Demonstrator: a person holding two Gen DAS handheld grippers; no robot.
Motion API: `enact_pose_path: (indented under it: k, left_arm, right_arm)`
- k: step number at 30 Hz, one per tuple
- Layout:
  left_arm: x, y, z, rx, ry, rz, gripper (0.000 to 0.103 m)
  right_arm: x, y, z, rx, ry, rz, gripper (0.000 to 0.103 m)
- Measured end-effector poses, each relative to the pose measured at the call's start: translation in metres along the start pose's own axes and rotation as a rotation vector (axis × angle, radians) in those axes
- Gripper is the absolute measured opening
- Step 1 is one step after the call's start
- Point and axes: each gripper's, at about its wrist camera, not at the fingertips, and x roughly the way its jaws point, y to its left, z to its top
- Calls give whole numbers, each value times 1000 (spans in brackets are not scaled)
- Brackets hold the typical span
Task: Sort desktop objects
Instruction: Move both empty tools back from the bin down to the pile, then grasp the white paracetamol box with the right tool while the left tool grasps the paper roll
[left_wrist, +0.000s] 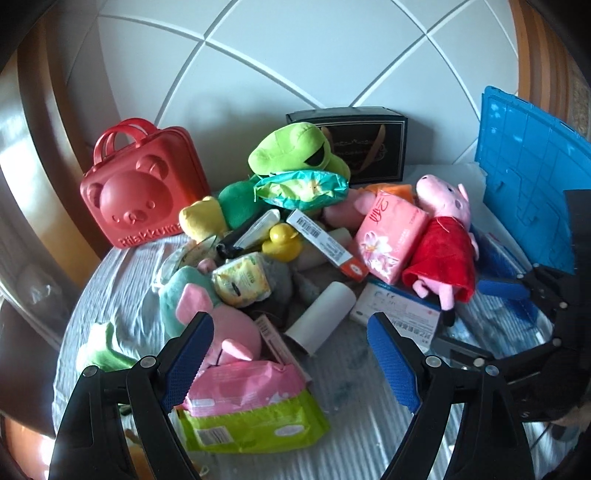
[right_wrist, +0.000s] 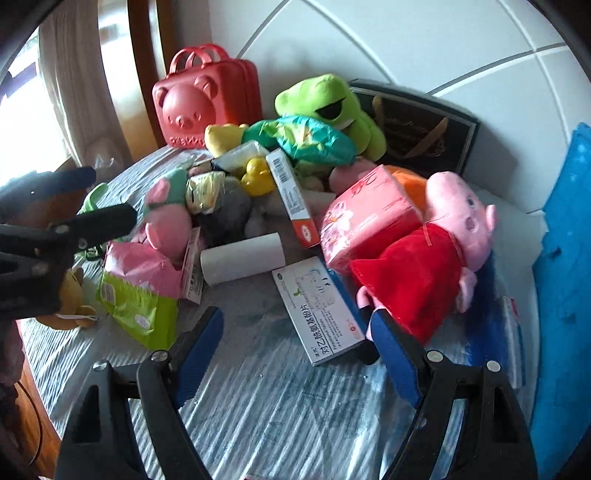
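Observation:
A heap of desktop objects lies on a ribbed pale cloth (left_wrist: 354, 424). It includes a green frog plush (left_wrist: 295, 151), a pink pig plush in a red dress (left_wrist: 443, 240), a pink tissue pack (left_wrist: 388, 236), a yellow duck (left_wrist: 282, 242), a white roll (left_wrist: 325, 314), a white-and-blue medicine box (right_wrist: 321, 306) and pink and green wipes packs (left_wrist: 251, 406). My left gripper (left_wrist: 291, 354) hangs open above the wipes and the roll, holding nothing. My right gripper (right_wrist: 295, 350) is open over the cloth, its right finger beside the medicine box and the pig's skirt (right_wrist: 406, 288).
A red bear-face case (left_wrist: 144, 184) stands at the back left and a black box (left_wrist: 369, 140) against the wall. A blue crate (left_wrist: 532, 177) stands upright on the right. A long orange-tipped box (right_wrist: 291, 195) and a teal packet (right_wrist: 310, 136) top the heap. Window frame on the left.

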Motion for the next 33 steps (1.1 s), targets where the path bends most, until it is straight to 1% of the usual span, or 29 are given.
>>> enact_pose_path:
  k: [3, 7, 9, 11, 14, 17, 18, 19, 22, 25, 27, 30, 33]
  left_arm:
    - [10, 7, -3, -23, 12, 17, 86]
    - [21, 18, -7, -70, 32, 22, 86]
    - [26, 20, -9, -88, 40, 23, 86]
    - [32, 20, -10, -93, 50, 18, 86]
    - [43, 11, -11, -59, 62, -28, 86]
    - [58, -2, -9, 11, 88, -91, 86]
    - [62, -5, -8, 30, 97, -101, 86]
    - [67, -7, -6, 43, 105, -103, 86]
    - [74, -9, -3, 65, 115, -103, 86]
    - [77, -8, -2, 68, 130, -131, 86]
    - [80, -10, -2, 78, 142, -148, 86]
    - [84, -19, -1, 121, 155, -140, 86]
    - [85, -22, -1, 128, 157, -143, 86]
  right_arm:
    - [40, -4, 5, -48, 62, 61, 82]
    - [82, -13, 12, -76, 129, 109, 82]
    - [94, -16, 14, -86, 156, 137, 82]
    - [106, -19, 14, -107, 178, 132, 82]
    - [118, -20, 13, -145, 205, 139, 82]
    - [124, -14, 12, -207, 225, 141, 82]
    - [126, -10, 12, -234, 230, 134, 82]
    - [128, -6, 11, -262, 235, 128, 82]
    - [129, 0, 12, -290, 240, 169, 82]
    - [130, 1, 14, -304, 240, 189, 82]
    - [133, -2, 19, -298, 255, 190, 82]
    - [137, -7, 26, -289, 278, 190, 82]
    - [135, -9, 22, -325, 295, 148, 82]
